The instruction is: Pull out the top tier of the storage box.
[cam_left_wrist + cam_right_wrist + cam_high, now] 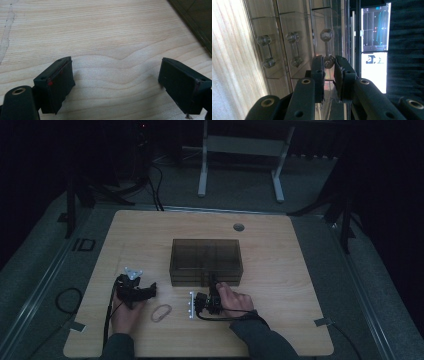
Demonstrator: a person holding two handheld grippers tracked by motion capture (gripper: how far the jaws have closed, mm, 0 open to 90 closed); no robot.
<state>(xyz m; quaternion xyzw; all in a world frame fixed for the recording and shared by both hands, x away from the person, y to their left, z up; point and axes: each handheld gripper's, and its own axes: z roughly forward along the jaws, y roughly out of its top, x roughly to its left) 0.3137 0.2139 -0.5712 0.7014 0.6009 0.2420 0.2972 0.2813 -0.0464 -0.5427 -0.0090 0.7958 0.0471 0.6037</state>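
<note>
The left gripper (pixel 136 290) is idling low over the bench (pixel 105 37), jaws wide apart on nothing, a rubber band (pixel 161 312) lying just beside it. The right gripper (pixel 329 72) is lying rolled on its side, jaws clamping a drawer handle (pixel 327 47) of the smoky drawer box (pixel 206 261) at mid-bench; every drawer looks shut, so pulling is probably left.

Drawer box (pixel 206 261) mid-table (pixel 280 330) — rubber band (pixel 161 312) before it, leftward.

Overhead forward-down on table (pixel 280 245); two close finger-level views.
</note>
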